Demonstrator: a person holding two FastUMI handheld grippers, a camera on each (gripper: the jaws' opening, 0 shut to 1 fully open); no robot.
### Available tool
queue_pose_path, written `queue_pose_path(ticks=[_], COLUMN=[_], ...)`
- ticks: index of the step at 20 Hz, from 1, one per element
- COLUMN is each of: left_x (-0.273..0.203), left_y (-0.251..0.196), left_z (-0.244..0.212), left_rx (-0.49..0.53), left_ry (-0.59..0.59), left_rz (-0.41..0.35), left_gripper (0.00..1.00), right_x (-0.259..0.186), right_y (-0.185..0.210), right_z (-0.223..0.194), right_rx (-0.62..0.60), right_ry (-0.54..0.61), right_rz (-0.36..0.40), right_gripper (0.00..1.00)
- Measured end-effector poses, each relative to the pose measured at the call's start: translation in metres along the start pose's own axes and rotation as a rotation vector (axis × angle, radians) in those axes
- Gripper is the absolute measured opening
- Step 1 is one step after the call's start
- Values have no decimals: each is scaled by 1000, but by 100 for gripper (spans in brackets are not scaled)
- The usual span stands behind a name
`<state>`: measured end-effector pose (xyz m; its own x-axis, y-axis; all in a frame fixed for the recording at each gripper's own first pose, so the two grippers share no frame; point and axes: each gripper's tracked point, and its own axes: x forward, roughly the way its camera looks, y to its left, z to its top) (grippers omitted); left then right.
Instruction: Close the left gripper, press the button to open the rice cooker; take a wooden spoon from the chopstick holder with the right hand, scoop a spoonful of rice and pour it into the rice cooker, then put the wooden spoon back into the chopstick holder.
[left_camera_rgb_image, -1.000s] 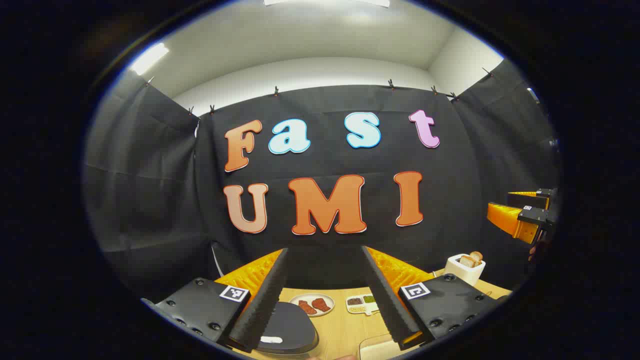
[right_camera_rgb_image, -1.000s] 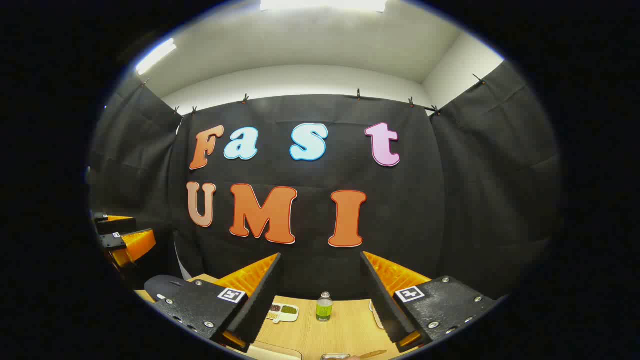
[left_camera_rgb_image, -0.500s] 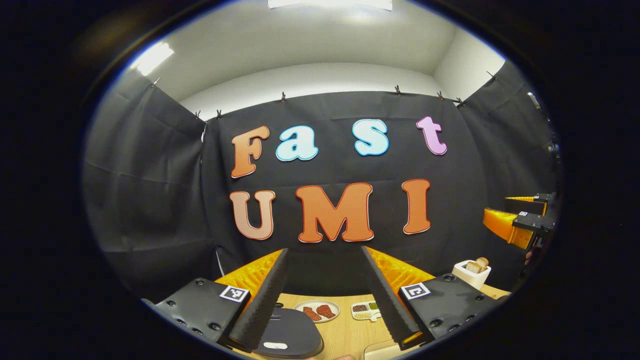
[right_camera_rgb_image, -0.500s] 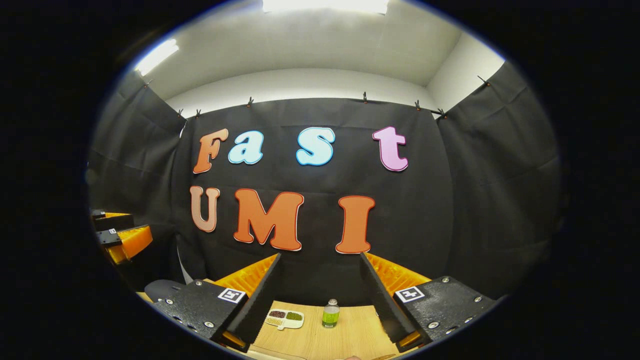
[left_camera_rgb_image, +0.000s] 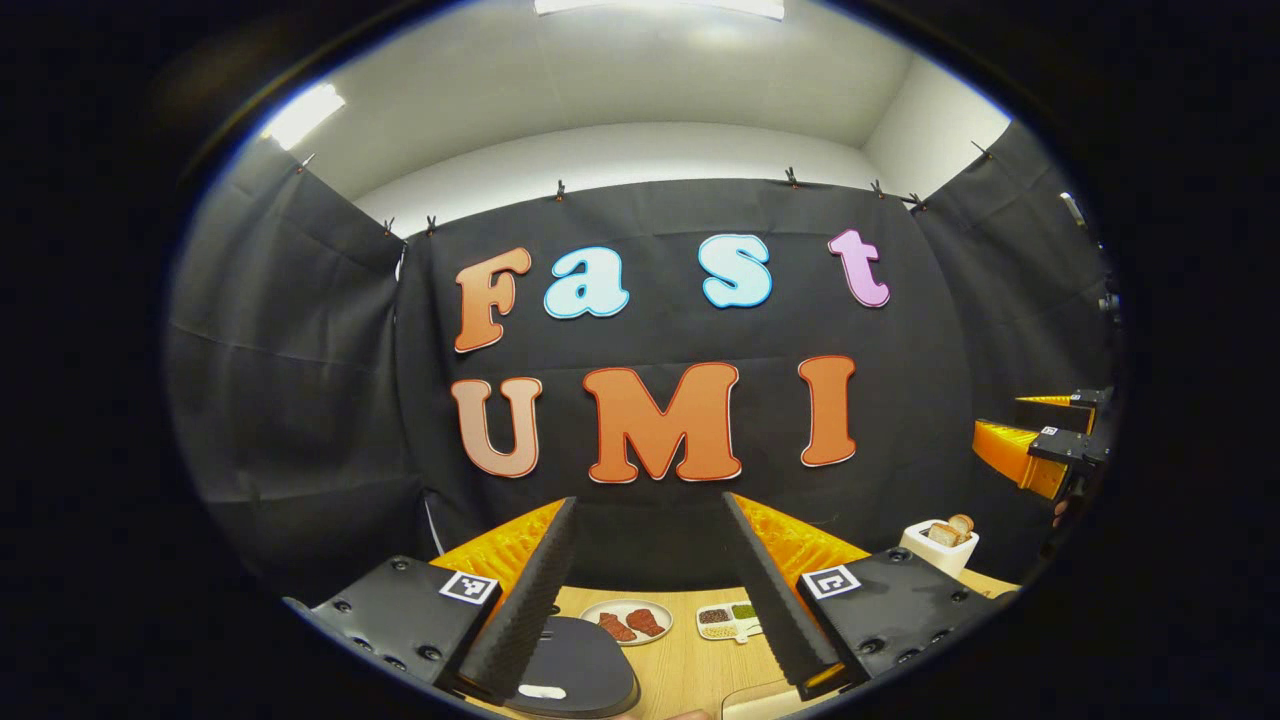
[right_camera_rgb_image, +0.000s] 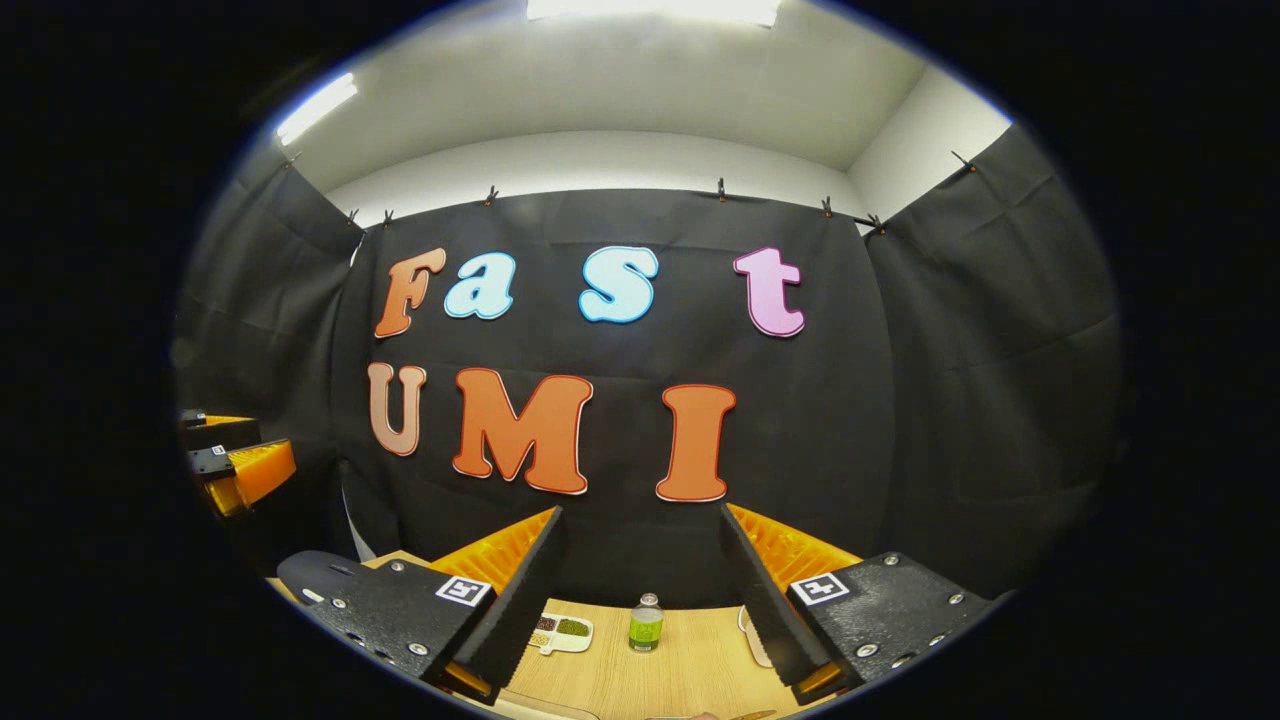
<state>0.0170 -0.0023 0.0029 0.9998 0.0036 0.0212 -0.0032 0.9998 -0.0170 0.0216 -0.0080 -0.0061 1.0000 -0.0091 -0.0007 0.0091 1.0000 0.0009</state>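
In the left gripper view my left gripper (left_camera_rgb_image: 650, 503) is open with nothing between its fingers, held above the wooden table (left_camera_rgb_image: 690, 660). The black rice cooker (left_camera_rgb_image: 580, 662) sits just below its left finger, lid down, with a pale button (left_camera_rgb_image: 545, 691) at the front. A white holder (left_camera_rgb_image: 938, 546) with brownish tops sticking out stands at the right. My right gripper (right_camera_rgb_image: 641, 511) is also open and holds nothing. The rice cooker's (right_camera_rgb_image: 312, 574) dark lid peeks out behind its left finger.
On the table lie a plate with reddish pieces (left_camera_rgb_image: 626, 621), a divided dish of beans (left_camera_rgb_image: 729, 618) and a small green bottle (right_camera_rgb_image: 645, 622). A pale container rim (left_camera_rgb_image: 758, 699) shows at the near edge. Each gripper appears at the side of the other's view.
Both views shifted slightly up and back down with a small wobble of the hands. Both grippers stayed open and nothing was taken hold of.
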Motion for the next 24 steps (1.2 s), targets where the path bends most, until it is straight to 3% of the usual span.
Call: queue_pose_path(ticks=[4, 11, 14, 24], left_x=[3, 4, 4, 7], left_y=[-7, -8, -7, 11], left_z=[-1, -6, -6, -18], left_rx=[-1, -13, -7, 11], left_ry=[4, 16, 16, 65], left_rz=[-17, -16, -12, 30], left_gripper=[100, 100, 88, 88], right_x=[-1, -2, -2, -1], right_y=[-7, -8, -9, -12], right_z=[-5, -5, -6, -19], right_rx=[0, -2, 0, 0], right_ry=[11, 13, 14, 52], right_rz=[-15, -17, -21, -34], right_gripper=[93, 93, 93, 93])
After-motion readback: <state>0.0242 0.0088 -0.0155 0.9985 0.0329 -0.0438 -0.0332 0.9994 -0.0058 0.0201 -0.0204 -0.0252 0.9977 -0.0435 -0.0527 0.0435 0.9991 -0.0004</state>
